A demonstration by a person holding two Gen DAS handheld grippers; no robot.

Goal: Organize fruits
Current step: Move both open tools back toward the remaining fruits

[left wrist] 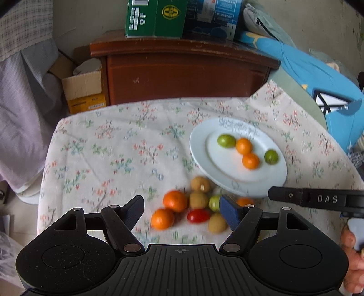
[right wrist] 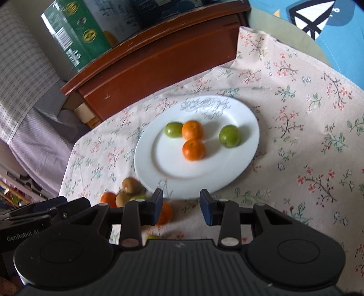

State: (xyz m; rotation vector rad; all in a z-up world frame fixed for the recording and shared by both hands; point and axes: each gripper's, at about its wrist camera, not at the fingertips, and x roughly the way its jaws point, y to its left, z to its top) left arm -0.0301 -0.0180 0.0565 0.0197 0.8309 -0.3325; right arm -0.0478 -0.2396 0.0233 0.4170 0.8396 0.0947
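A white plate (left wrist: 227, 175) lies on the floral cloth and holds two small oranges (left wrist: 243, 146) and two green fruits (left wrist: 226, 141); it also shows in the right wrist view (right wrist: 195, 182). A loose pile lies in front of it: oranges (left wrist: 175, 201), brown fruits (left wrist: 200, 184), a red tomato (left wrist: 198, 215) and a green fruit (left wrist: 213, 203). My left gripper (left wrist: 183, 211) is open above this pile, holding nothing. My right gripper (right wrist: 181, 206) is open and empty, just in front of the plate's near rim.
A brown wooden cabinet (left wrist: 182, 68) stands behind the table with green and blue boxes (left wrist: 157, 18) on top. A cardboard box (left wrist: 84, 91) sits at the left. A blue cushion (left wrist: 318, 75) lies at the right. The cloth (left wrist: 113, 148) covers the table.
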